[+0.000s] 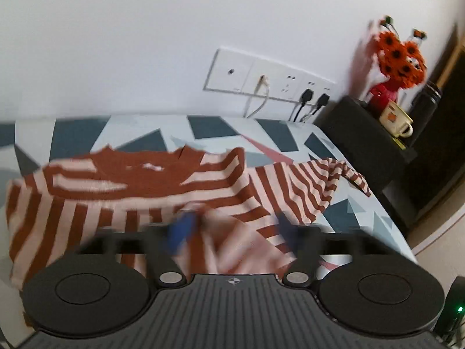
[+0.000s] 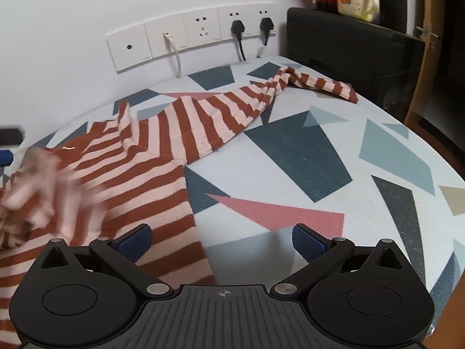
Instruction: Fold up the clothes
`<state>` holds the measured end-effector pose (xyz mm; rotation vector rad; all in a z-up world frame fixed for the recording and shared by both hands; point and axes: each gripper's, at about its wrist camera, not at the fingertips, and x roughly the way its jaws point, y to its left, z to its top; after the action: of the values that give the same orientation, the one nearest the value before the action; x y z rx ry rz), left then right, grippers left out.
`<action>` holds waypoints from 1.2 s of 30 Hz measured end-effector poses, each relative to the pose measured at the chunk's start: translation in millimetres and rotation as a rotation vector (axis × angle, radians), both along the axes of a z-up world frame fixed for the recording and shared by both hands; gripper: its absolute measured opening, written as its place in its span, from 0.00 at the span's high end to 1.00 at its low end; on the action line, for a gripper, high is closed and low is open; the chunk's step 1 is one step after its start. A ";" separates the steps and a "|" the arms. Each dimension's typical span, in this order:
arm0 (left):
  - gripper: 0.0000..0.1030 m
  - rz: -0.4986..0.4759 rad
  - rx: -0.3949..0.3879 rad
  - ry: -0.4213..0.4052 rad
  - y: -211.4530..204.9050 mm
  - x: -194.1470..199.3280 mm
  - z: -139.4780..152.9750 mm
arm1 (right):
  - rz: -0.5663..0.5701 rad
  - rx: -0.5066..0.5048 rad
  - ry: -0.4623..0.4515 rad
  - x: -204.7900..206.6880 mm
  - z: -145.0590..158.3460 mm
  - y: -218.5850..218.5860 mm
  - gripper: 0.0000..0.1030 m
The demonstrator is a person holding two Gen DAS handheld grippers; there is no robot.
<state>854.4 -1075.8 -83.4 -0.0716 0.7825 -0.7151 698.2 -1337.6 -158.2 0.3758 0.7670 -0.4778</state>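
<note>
Your left gripper (image 1: 232,229): blurred, fingers apart, grip on striped sweater (image 2: 162,133) unclear. Right gripper (image 2: 221,240) wide open, empty, poised over near hem. Right sleeve (image 2: 290,85) sprawls far across table (image 2: 377,157), awaiting fold.

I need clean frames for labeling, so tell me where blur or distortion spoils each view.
Left wrist view: motion blur smears the left gripper and the striped sweater bunched at its jaws; the flowers are streaked too. Right wrist view: mostly sharp, open right gripper crisp, only the lifted sweater fold at left blurred. Both show fisheye bending at the edges.
</note>
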 end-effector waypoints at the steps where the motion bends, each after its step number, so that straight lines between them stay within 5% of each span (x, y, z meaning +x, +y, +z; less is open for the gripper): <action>1: 0.12 0.005 0.012 -0.038 7.6 -5.8 2.3 | 0.025 -0.007 -0.009 -0.8 0.0 1.7 0.01; 6: 0.08 0.134 0.161 -0.154 67.9 -24.9 -6.4 | 0.155 -0.001 -0.033 12.0 -0.3 17.9 0.01; 11: 0.06 0.261 0.364 -0.122 128.0 -37.0 -47.7 | 0.302 -0.011 -0.069 38.9 1.0 45.8 0.02; 16: 0.06 0.308 0.387 -0.069 137.7 -31.3 -73.3 | 0.447 -0.122 0.024 72.7 -11.7 81.1 0.10; 19: 0.06 0.328 0.413 -0.097 126.1 -22.1 -83.0 | 0.403 -0.081 0.039 87.3 -15.6 80.4 0.32; 21: 0.06 0.350 0.446 -0.115 120.3 -14.4 -88.9 | 0.341 -0.049 0.017 94.7 -10.9 66.6 0.73; 23: 0.06 0.368 0.478 -0.125 116.7 -5.8 -95.8 | 0.268 -0.046 -0.002 102.7 -1.0 48.7 0.97; 26: 0.05 0.406 0.496 -0.144 118.3 3.8 -100.8 | 0.172 -0.118 -0.050 104.7 17.4 23.3 0.97; 31: 0.05 0.538 0.523 -0.152 140.2 15.4 -100.7 | 0.088 -0.073 0.012 93.0 13.3 -15.9 0.95; 36: 0.05 0.520 0.556 -0.152 140.9 15.6 -100.5 | 0.013 0.070 0.022 79.0 2.1 -49.8 0.64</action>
<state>870.0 -935.0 -183.9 0.2725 0.7506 0.0034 777.2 -1387.4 -156.1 0.4314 0.8083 -0.4443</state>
